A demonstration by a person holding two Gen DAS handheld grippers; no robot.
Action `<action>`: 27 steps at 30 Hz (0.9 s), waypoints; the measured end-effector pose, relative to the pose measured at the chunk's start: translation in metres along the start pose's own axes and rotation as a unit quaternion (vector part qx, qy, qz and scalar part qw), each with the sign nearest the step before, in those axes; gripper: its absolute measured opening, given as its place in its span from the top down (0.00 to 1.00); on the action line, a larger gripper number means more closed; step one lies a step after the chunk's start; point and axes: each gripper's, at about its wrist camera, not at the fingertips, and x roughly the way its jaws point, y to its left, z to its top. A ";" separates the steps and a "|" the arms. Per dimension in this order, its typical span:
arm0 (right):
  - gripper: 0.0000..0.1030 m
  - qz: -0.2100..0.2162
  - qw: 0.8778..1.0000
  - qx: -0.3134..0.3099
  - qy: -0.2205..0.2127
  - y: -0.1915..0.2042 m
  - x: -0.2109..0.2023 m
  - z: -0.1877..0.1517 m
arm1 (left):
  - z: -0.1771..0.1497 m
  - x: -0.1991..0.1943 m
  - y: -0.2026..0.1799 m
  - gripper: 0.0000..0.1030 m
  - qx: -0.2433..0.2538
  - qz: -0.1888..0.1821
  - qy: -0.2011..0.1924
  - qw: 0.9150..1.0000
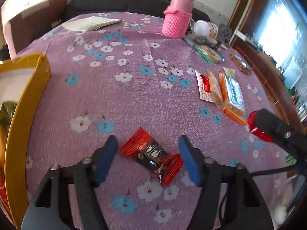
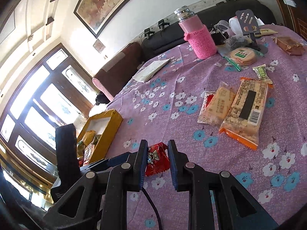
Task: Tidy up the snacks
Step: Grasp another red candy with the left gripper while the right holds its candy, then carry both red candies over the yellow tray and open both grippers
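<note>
Right of the yellow box, right gripper pinches a red packet by its edge; it may slip; left gripper straddles a chocolate bar, half-open.

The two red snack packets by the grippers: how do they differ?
The red-and-black packet lies loose on the tablecloth between the left gripper fingers, untouched; the small red packet is pinched in the right gripper. The first is longer, with twisted ends; the second squarish, all red. Both are shiny wrapped snacks.
</note>
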 end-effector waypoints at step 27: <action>0.78 0.008 0.998 0.065 -0.025 -0.034 -0.015 0.010 | -0.019 -0.007 -0.051 0.45 0.169 -0.123 0.037 0.977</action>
